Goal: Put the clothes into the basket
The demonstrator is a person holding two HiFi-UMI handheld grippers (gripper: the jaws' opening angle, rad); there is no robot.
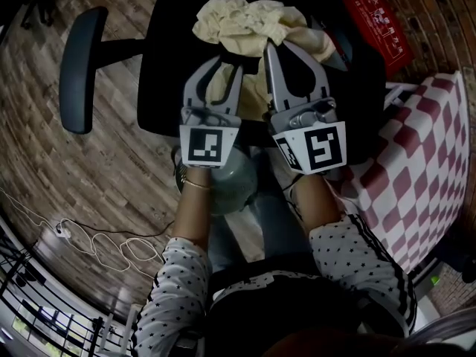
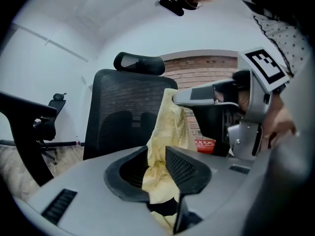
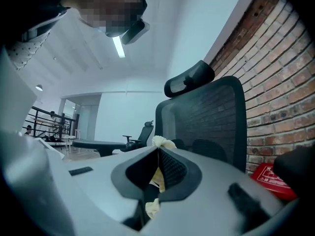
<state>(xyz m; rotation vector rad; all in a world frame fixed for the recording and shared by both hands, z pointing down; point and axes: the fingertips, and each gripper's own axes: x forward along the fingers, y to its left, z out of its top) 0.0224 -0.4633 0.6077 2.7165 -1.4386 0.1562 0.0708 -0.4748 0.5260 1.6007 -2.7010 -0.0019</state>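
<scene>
**Right jaws clamped, left jaws apart**

Head view: cream cloth (image 1: 253,21) bunched over the chair (image 1: 167,65), at the tips of the left gripper (image 1: 227,62) and right gripper (image 1: 277,47).
Left gripper view: jaws apart, cloth (image 2: 170,127) hanging between them.
Right gripper view: jaws pinched together on a cloth (image 3: 162,142) fold.

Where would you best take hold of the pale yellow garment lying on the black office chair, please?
Grip a raised fold at the near edge of the garment, coming in level from the front of the chair. It is loosely bunched, so its folds stand up to be pinched. The right gripper is shut on one fold. A hanging drape sits between the open fingers of the left gripper.
</scene>
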